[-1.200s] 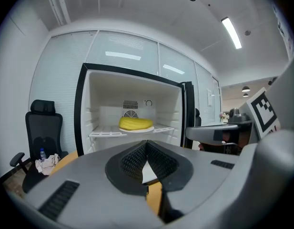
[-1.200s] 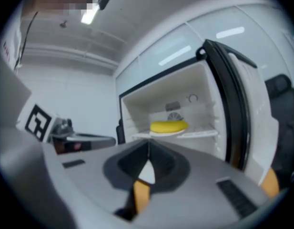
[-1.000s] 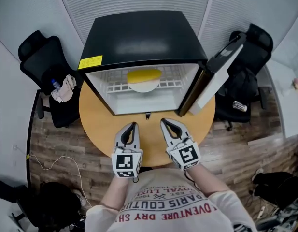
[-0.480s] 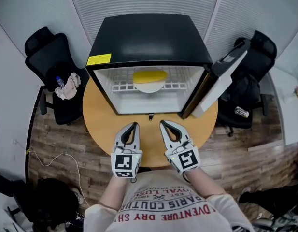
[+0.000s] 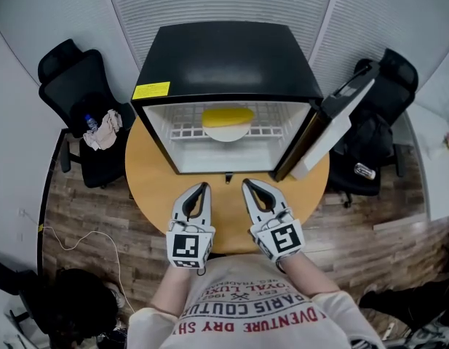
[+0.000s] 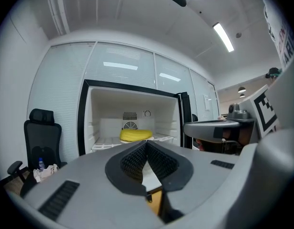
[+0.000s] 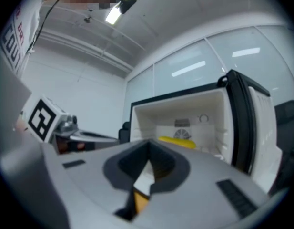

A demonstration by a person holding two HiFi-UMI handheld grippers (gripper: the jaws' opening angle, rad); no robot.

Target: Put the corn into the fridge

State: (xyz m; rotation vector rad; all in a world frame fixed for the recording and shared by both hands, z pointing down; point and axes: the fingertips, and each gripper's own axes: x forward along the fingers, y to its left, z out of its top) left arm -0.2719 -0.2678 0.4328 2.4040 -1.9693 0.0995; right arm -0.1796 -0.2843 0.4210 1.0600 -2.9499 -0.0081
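Note:
A yellow corn cob [image 5: 228, 115] lies on a white plate [image 5: 226, 131] on the wire shelf inside the black mini fridge [image 5: 225, 58]. The corn [image 6: 135, 135] also shows at the back of the white interior in the left gripper view, and the corn [image 7: 177, 142] in the right gripper view. The fridge door [image 5: 333, 118] stands open to the right. My left gripper [image 5: 203, 190] and right gripper [image 5: 248, 186] hover side by side over the round wooden table [image 5: 152, 184], in front of the fridge opening. Both are shut and hold nothing.
Black office chairs stand at the left [image 5: 73, 75] and right [image 5: 380, 86] of the table. A cloth and bottle [image 5: 100, 131] rest on the left chair. Wood floor surrounds the table, with a white cable [image 5: 78, 244] at the lower left.
The view shifted slightly, so the fridge sits a little lower and more rightward in frame. Both grippers stay shut in nearly the same place before the fridge.

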